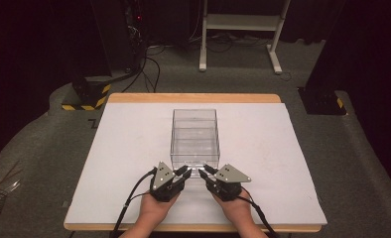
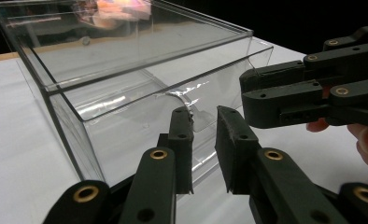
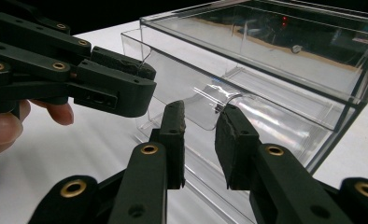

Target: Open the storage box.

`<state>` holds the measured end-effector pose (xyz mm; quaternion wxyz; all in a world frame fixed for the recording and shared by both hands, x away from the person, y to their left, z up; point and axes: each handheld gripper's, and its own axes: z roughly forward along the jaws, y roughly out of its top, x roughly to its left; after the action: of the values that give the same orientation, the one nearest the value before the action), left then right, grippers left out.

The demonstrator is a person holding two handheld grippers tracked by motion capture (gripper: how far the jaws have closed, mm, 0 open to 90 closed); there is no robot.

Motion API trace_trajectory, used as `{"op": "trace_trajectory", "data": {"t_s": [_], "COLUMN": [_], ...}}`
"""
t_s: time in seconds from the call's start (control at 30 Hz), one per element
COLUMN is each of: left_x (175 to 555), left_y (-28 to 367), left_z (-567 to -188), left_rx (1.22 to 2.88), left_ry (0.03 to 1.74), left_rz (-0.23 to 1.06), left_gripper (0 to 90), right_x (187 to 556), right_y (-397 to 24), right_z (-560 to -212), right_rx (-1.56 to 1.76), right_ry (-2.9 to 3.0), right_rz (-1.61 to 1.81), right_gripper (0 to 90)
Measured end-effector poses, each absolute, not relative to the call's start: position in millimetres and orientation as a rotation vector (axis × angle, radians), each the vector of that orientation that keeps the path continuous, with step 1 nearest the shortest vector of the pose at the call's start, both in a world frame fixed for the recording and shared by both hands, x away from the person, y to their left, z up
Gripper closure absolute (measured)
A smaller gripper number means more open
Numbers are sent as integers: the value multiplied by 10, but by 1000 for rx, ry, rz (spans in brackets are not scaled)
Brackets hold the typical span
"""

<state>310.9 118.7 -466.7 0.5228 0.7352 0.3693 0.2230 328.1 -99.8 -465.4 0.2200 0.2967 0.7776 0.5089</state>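
While both hands are resting near the front edge of the white table cover, the left gripper and the right gripper are pointing toward each other at the near end of a clear plastic box. This box is sitting in the middle of the cover, its long side running away from the person, and its near face is carrying a small curved tab, seen also in the right gripper view. Each gripper is showing its jaws drawn in as far as they go, with a narrow gap remaining between the black pads; nothing is being pinched in either gap. Along the left gripper view, the tips are lying just in front of the tab, and whether they are touching the box cannot be told. Beyond the table, a white metal frame is standing on the grey floor
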Motion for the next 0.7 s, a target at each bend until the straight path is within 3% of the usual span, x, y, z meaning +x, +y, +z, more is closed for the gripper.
{"op": "trace_trajectory", "data": {"t_s": [0.7], "left_x": [2808], "left_y": [1206], "left_z": [-4667], "left_rx": [1783], "left_ry": [877], "left_rz": [531], "left_gripper": [751], "right_x": [3016], "right_y": [-1004], "right_z": [-4673], "right_rx": [749], "right_ry": [2185], "right_rz": [1413], "right_gripper": [725]}}
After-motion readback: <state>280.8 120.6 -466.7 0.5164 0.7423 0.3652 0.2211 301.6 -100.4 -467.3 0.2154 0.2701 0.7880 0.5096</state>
